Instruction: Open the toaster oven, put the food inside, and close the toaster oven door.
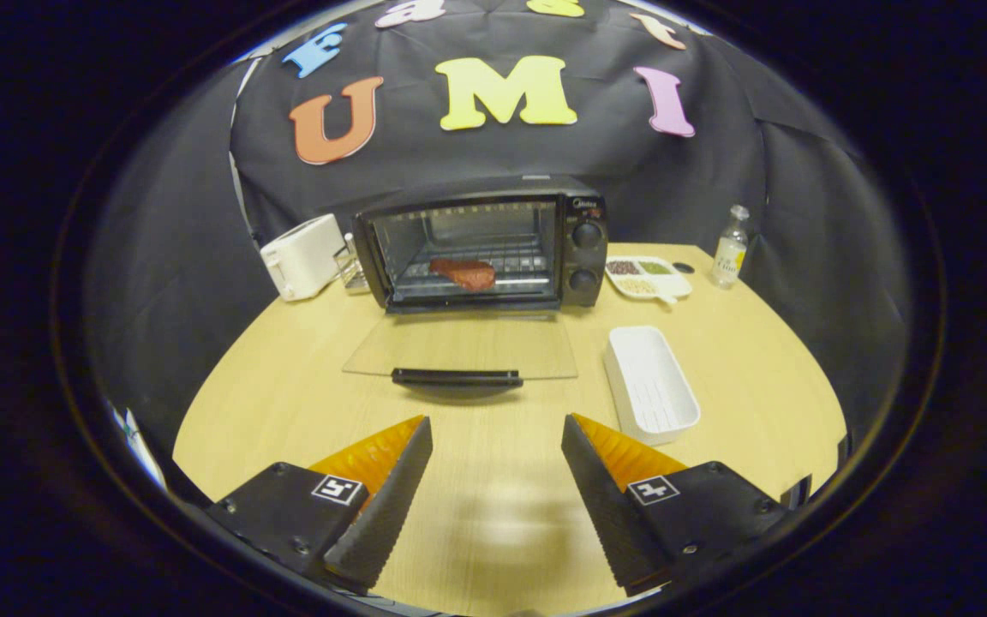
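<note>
1. Standing open: oven (481, 248), door (459, 347) flat on table (288, 403).
2. Food (463, 272): on rack inside; loading appears done.
3. Gripper (496, 450): fingers spread, empty, short of door handle (457, 377).
4. Left: closing door.

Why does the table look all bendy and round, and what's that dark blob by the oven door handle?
In the gripper view, the fisheye lens bends the table edges; the blob is the shadow under the open door's handle. The open gripper casts a faint shadow too.
</note>
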The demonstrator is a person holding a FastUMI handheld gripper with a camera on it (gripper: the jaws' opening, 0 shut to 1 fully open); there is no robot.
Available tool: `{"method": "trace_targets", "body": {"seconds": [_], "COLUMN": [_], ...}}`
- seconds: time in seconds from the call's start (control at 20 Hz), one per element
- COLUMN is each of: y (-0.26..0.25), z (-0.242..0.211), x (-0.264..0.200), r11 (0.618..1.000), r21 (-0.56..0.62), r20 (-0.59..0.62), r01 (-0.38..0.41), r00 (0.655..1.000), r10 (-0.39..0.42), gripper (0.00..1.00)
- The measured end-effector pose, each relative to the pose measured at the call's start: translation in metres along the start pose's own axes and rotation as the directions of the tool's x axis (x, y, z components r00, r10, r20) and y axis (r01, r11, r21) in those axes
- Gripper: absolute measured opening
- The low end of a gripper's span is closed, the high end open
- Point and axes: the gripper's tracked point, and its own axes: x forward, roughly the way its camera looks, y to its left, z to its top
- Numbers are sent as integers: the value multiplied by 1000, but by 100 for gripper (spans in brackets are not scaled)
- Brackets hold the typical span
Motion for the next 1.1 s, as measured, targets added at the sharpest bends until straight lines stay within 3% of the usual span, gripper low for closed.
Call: {"method": "trace_targets", "body": {"seconds": [0.2,0.65,1.1], "y": [13,25,26], "z": [-19,-16,-8], "x": [25,97,124], "r11": [1000,1000,999], "r21": [-6,-9,-50], "r20": [-60,-132,-161], "r01": [-8,-13,-15], "r00": [998,991,987], "r10": [8,12,7], "gripper": [97,97,97]}}
